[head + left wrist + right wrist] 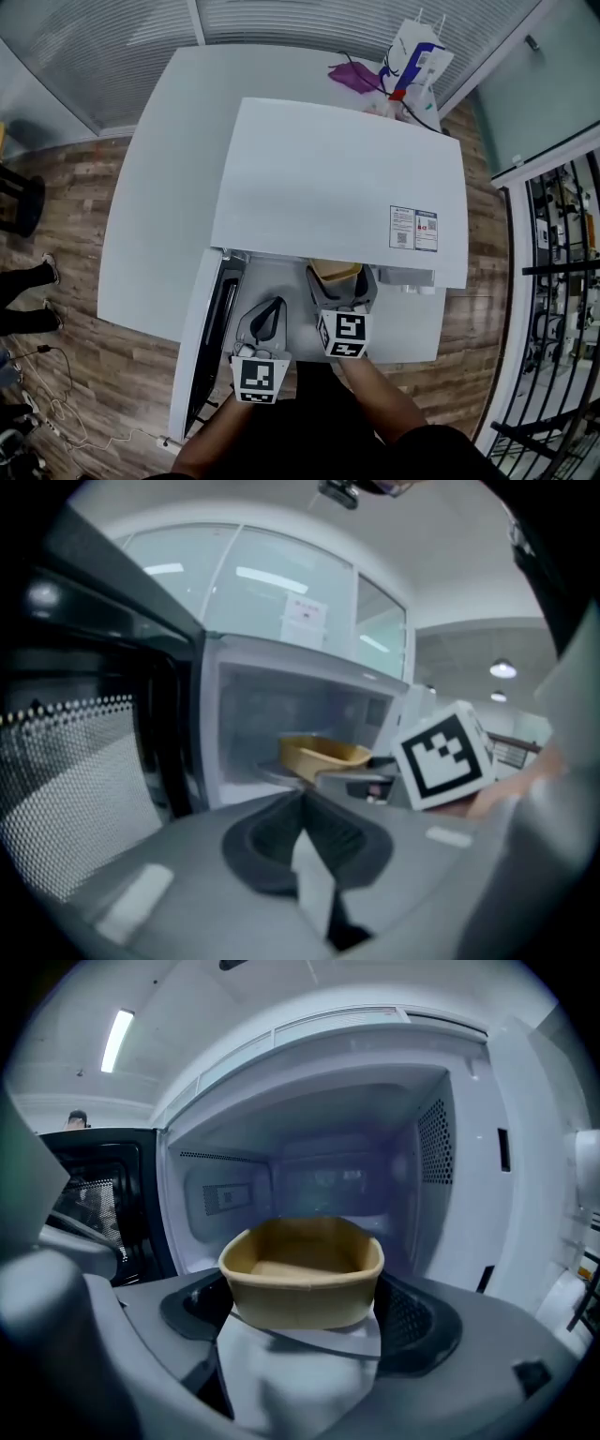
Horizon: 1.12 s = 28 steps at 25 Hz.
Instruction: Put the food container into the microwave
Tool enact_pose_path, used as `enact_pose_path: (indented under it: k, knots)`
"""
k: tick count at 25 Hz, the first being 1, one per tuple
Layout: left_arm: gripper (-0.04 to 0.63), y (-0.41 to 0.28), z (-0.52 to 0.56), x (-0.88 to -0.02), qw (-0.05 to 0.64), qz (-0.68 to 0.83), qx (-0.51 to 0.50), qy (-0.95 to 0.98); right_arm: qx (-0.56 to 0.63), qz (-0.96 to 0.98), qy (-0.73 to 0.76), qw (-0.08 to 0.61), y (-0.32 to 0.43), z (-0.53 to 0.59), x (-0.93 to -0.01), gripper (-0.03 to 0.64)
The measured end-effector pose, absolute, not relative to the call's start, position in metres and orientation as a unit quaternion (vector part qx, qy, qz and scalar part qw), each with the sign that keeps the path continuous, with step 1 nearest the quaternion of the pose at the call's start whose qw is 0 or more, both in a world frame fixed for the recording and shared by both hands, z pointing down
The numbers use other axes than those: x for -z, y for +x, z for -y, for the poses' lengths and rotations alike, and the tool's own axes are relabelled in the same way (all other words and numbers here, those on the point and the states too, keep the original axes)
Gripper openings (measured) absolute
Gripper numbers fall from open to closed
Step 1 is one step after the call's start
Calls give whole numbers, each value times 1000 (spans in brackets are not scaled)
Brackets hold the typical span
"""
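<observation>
A white microwave (337, 178) stands on a white table (169, 141), its door (211, 328) swung open to the left. My right gripper (339, 298) is shut on a tan food container (336, 272) and holds it at the mouth of the oven. In the right gripper view the container (305, 1274) sits between the jaws, in front of the cavity (328, 1176). My left gripper (267, 323) hangs just left of it, near the door, shut with nothing in it. Its view shows the container (323, 755) and the door's mesh (84, 761).
A paper bag (417, 61) and a purple item (354, 75) lie at the table's far right corner behind the microwave. A person's feet (28, 281) stand on the wood floor at left. A metal rack (562, 281) lines the right side.
</observation>
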State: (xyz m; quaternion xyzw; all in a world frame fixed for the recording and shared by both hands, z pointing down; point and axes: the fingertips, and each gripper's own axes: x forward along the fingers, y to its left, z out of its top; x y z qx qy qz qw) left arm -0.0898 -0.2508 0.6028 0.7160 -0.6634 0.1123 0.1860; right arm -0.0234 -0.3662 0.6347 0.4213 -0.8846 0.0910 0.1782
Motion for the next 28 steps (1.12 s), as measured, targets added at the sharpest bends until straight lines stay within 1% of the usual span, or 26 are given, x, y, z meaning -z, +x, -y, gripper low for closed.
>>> enact_pose_path:
  k: [7,16,21,28]
  knots:
    - [6,-98,256,-610,191,671,-117,707,-81,883,424,182,-38,389,-640,442]
    - [6,-100,254,-612,192,673,-120,704,-76,869,439,216,-45,401,-653,443]
    - [6,-100,252,-609,192,675,-121,702,-94,866,434,232,-47,403,-656,443]
    - [6,-99,247,-601,187,674,-115,706,-121,863,431,235,-41,399,-659,445]
